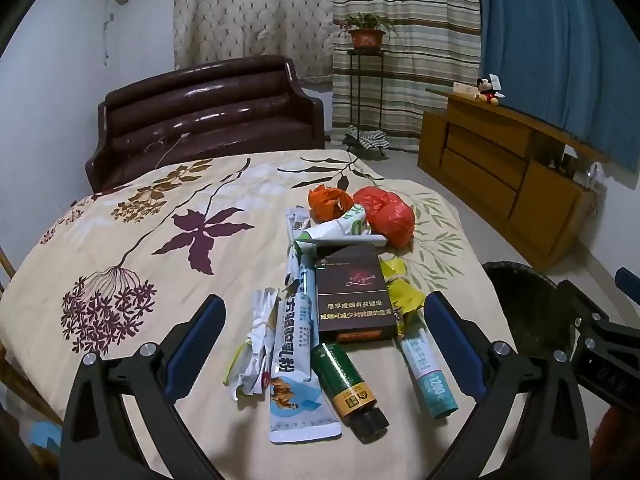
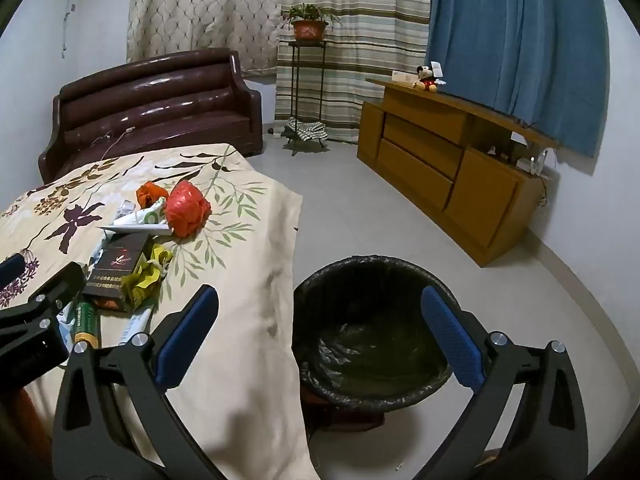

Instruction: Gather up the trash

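The trash lies heaped near the right edge of the floral-cloth table (image 1: 120, 240): a dark brown cigarette box (image 1: 352, 292), a green tube (image 1: 346, 388), sachets, a crumpled red plastic bag (image 1: 386, 212). The left gripper (image 1: 324, 336) hovers wide-fingered and empty over the tube; closing across its middle should grip best. The right gripper (image 2: 320, 328), also wide and empty, hangs above the black-lined bin (image 2: 372, 360) beside the table.

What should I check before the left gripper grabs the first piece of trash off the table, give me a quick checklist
1. Left gripper open and empty: ok.
2. Right gripper open and empty: ok.
3. Trash in reach: green tube and white sachet lie between the left fingers: ok.
4. Trash bin open and lined, beside the table: ok.
5. Target free of neighbours: tube and sachet touch, dark box overlaps the tube: not ok.
6. Tube contents: cannot tell.
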`<state>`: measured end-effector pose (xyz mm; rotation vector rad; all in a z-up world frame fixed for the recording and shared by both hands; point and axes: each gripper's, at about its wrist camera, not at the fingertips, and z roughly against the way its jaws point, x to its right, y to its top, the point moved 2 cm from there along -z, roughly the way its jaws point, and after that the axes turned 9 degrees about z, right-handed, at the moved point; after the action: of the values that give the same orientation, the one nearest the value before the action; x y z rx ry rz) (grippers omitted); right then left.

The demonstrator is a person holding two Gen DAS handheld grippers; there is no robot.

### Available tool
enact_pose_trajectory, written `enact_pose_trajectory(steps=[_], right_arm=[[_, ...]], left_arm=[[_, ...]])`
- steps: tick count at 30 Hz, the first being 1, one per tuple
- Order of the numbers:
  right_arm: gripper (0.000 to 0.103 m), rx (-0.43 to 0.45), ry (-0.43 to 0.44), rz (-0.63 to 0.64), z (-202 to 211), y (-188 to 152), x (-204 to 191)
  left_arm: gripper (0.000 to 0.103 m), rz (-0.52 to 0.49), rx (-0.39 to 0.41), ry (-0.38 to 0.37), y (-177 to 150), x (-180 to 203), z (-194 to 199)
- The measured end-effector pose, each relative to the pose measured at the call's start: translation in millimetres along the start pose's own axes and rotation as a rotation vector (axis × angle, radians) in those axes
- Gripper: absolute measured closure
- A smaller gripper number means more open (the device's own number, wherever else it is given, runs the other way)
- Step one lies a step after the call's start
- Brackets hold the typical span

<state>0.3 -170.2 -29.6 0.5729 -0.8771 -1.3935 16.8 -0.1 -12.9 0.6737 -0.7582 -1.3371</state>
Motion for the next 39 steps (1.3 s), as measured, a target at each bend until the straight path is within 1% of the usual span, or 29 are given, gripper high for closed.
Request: enact_pose_trajectory(steps=[4,5,10,14,39], right_arm=[[0.004,-0.003,0.0,-0.001,-1,0,0],[0.004,-0.003,0.001,-0.001,-1,-1,0],[0.004,-0.004,0.002,-0.004,-2,-2,0],[0.004,-0.005,0.001,-0.001,-2,-1,0],[0.004,-0.011,0.007,-0.005,-4,-3,-1]], left_arm=[[0.006,-0.004,-0.014,0.005,-2,3,-1],[0.006,0.014,-0.008,-0.007,-1,-2,-3],[0.006,0.015,-0.011,-0.013,-1,-5,-7],[0.006,0.015,-0.01,0.001,1,-6,3],[0.006,0.012,-0.013,0.01,-1,-8,-2]])
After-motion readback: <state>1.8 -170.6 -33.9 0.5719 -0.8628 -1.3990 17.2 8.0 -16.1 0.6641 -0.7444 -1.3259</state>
